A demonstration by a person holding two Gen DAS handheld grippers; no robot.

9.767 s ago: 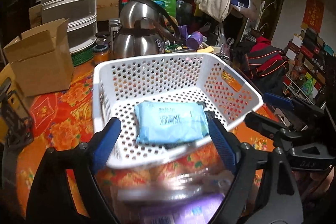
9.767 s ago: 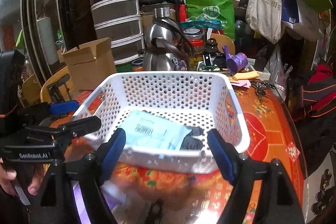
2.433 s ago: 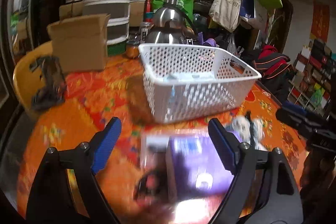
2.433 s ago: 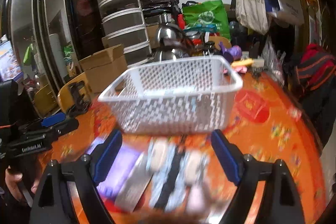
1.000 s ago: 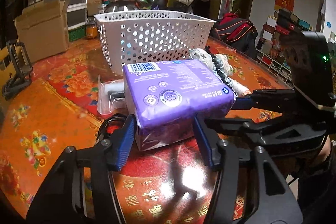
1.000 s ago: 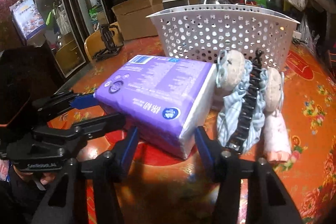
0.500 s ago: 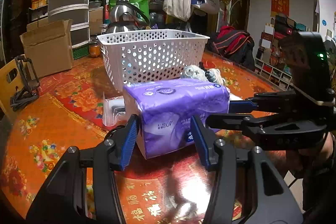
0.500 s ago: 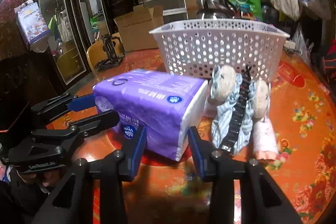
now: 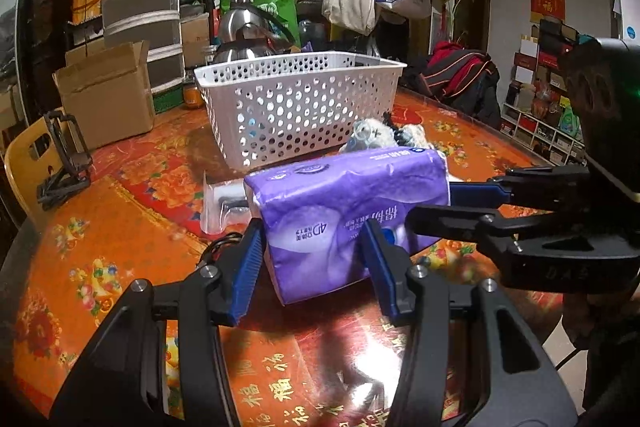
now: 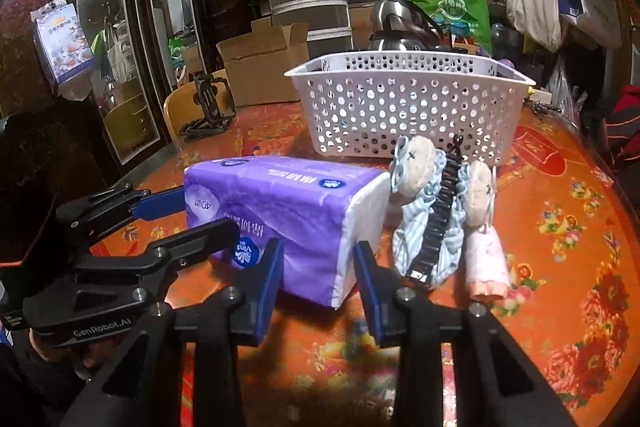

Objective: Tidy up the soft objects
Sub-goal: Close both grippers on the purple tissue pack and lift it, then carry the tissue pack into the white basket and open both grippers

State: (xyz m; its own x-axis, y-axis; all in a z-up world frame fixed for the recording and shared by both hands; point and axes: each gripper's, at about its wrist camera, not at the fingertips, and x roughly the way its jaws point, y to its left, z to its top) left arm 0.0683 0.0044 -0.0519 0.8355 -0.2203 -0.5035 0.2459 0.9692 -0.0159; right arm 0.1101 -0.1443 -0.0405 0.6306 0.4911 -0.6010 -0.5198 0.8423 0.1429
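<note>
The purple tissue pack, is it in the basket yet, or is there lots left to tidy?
Not yet. Both grippers, left and right, hold the purple tissue pack in front of the white basket; the right's jaws are closing on it. The stuffed toy with its black clip lies on the table, waiting.

Tissue pack [image 10: 280, 211]: glossy purple plastic film, crinkled. Basket [image 10: 404, 107], far: white perforated plastic, smooth. Table cover [image 10: 560, 227]: glossy, reflective, orange floral. Slippers [image 10: 440, 215], right: fuzzy cloth. Cardboard box [image 9: 108, 95], far left: matt. Kettle [image 9: 248, 31]: shiny metal.
</note>
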